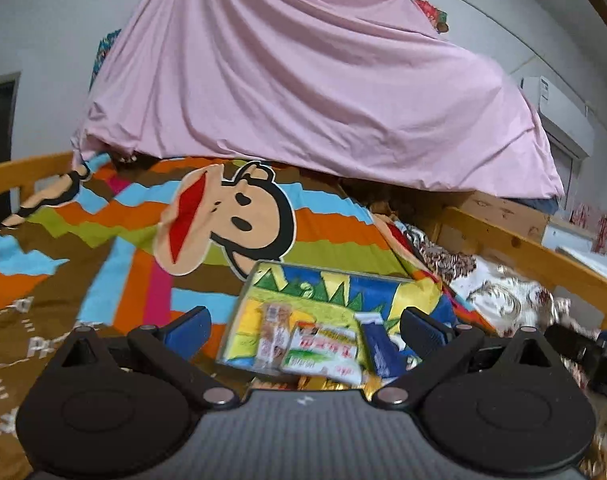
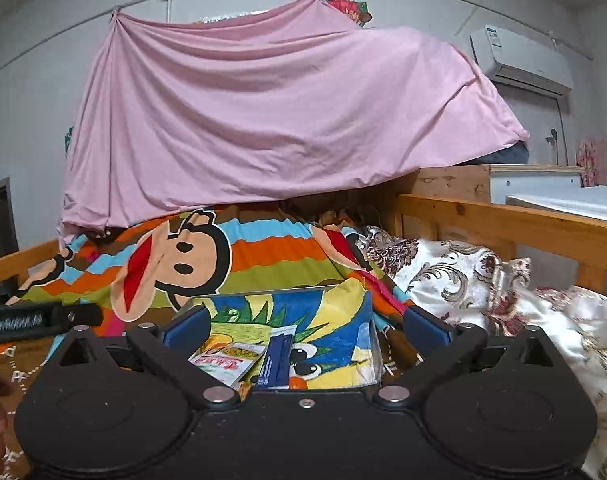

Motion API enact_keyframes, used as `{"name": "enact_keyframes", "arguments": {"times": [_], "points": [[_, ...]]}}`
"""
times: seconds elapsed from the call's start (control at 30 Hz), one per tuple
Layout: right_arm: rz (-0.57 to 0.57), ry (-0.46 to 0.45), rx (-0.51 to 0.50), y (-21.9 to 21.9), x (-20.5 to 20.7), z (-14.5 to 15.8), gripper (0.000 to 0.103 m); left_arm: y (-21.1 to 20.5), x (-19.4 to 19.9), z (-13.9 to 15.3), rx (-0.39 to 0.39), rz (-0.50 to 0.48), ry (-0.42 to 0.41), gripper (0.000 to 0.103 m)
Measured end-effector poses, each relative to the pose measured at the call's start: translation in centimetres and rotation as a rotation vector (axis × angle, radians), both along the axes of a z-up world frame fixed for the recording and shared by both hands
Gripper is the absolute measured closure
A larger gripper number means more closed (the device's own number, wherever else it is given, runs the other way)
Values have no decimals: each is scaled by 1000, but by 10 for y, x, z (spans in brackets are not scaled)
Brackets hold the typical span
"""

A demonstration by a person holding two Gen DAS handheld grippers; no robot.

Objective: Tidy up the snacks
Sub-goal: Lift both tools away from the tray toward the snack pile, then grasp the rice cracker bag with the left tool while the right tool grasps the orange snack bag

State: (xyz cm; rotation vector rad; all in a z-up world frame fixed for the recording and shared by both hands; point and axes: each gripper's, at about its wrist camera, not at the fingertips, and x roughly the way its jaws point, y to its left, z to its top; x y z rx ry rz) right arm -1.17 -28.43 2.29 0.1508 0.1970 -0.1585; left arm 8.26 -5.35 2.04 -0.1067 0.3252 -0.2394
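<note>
We see the left gripper [image 1: 305,322] with jaws spread wide, grasping nothing, above the box [image 1: 323,280] with the snack packets [image 1: 323,350]. The right gripper [image 2: 305,322] is also spread wide and holds nothing; the box sits at its 12 o'clock. The box rests on a striped blanket [image 1: 103,264] on a wooden bed [image 2: 503,220]. A pink sheet [image 2: 263,120] hangs at 12 o'clock, an air conditioner [image 2: 519,60] at 2 o'clock.

Left wrist camera sits low over the bed, looking forward past its tool [image 1: 305,322], close above the storage box [image 1: 319,292], tilted slightly. Right wrist camera rides level, also low and close, facing the same box [image 2: 295,320] from a spot further right. Both take in the monkey blanket [image 1: 231,216] [image 2: 175,256] and the pink sheet [image 1: 303,92] [image 2: 271,112] beyond.
</note>
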Motion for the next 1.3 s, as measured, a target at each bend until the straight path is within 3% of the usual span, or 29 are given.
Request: {"name": "enact_keyframes", "arguments": {"times": [0.27,0.63,0.93,1.13,1.3], "points": [[10,24,39,8,-49,0,1,15,-57,-11,83,5,48,1],[13,202,121,21,-59,-18,1,20,-98,-18,207,-12,95,0],[-41,359,229,35,-34,-27,1,31,-80,-14,160,72,245,1],[-12,402,282,46,-22,-23,1,41,-48,5,97,92,373,1],[31,434,211,54,-11,-32,1,36,-17,16,191,3,334,1]]}}
